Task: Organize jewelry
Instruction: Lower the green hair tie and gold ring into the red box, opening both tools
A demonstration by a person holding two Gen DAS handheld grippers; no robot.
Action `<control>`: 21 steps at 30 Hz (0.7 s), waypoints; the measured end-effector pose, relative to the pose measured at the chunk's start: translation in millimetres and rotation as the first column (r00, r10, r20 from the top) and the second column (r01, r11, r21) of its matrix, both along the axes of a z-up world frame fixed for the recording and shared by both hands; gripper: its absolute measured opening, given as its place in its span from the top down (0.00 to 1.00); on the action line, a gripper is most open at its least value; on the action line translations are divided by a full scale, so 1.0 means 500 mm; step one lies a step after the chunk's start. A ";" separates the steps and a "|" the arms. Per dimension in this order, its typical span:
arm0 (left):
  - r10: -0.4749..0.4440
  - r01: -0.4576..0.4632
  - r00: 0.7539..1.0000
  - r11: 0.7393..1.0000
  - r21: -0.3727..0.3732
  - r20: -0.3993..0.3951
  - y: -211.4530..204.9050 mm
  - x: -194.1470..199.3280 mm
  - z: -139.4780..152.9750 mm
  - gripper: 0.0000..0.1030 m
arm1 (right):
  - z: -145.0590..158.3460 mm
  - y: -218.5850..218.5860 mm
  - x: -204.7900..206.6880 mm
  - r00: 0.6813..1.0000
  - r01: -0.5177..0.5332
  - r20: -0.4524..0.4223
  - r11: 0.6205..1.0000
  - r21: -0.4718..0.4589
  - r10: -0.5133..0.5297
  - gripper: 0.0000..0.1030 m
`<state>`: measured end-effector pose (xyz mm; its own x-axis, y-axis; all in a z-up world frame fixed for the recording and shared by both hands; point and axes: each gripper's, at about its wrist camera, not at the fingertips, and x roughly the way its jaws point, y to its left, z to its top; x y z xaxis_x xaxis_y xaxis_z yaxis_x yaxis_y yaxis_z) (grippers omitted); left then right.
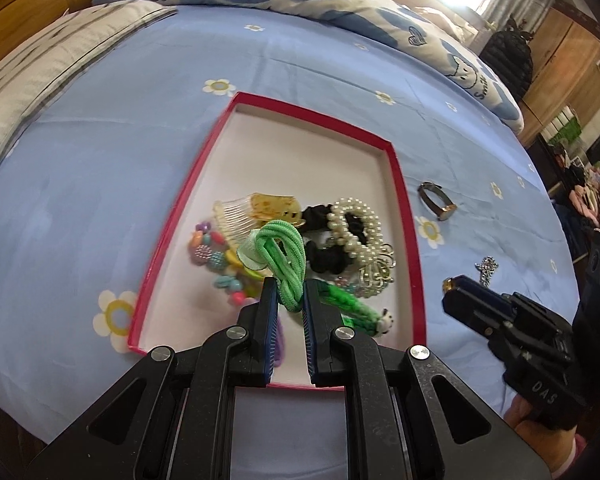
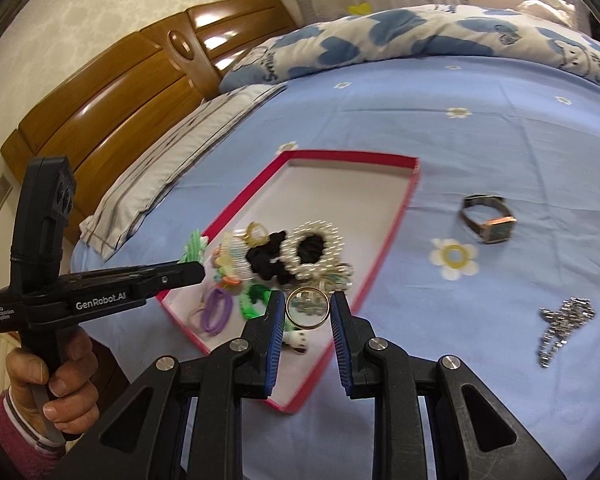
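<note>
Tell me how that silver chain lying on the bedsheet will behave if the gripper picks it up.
The silver chain lies bunched in loose links, so it will probably drape and dangle rather than hold shape. Its fine links may slip from a pinch. On the soft blue sheet, it likely won't roll.

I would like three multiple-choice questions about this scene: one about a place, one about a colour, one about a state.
1. Where does the brown-strap wristwatch lie?
A. in the red-rimmed box
B. on the blue bedsheet
C. on the pillow

2. What colour is the looped elastic hair tie in the left gripper?
A. green
B. purple
C. black

3. What is the right gripper doing?
A. hanging open, holding nothing
B. gripping a comb
C. gripping a thin gold ring

Answers: B, it sits on the sheet outside the box; A, it is bright green; C, the ring sits between its fingers.
</note>
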<state>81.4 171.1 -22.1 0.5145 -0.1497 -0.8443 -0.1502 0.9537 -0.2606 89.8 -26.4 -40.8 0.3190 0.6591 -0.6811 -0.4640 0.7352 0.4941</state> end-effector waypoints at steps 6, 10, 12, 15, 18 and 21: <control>0.017 -0.017 1.000 1.000 -0.008 -0.026 0.019 0.008 -0.023 0.90 | -0.011 0.055 0.005 0.999 -0.053 -0.008 0.998 -0.014 0.053 0.77; 0.023 -0.024 0.998 1.000 -0.021 -0.050 0.031 0.015 -0.043 0.90 | -0.028 0.084 0.012 0.996 -0.083 -0.020 0.996 -0.033 0.083 0.77; 0.027 -0.028 0.998 1.000 -0.014 -0.063 0.034 0.019 -0.052 0.90 | -0.039 0.094 0.014 0.995 -0.094 -0.031 0.995 -0.043 0.093 0.77; 0.030 -0.031 0.996 0.999 -0.014 -0.082 0.039 0.023 -0.064 0.89 | -0.055 0.104 0.017 0.993 -0.112 -0.045 0.992 -0.061 0.110 0.77; 0.031 -0.034 0.995 0.999 -0.021 -0.097 0.043 0.025 -0.075 0.88 | -0.068 0.113 0.019 0.991 -0.124 -0.058 0.989 -0.076 0.120 0.77; 0.031 -0.035 0.994 0.999 -0.031 -0.105 0.045 0.024 -0.081 0.85 | -0.078 0.119 0.019 0.989 -0.133 -0.075 0.988 -0.084 0.126 0.77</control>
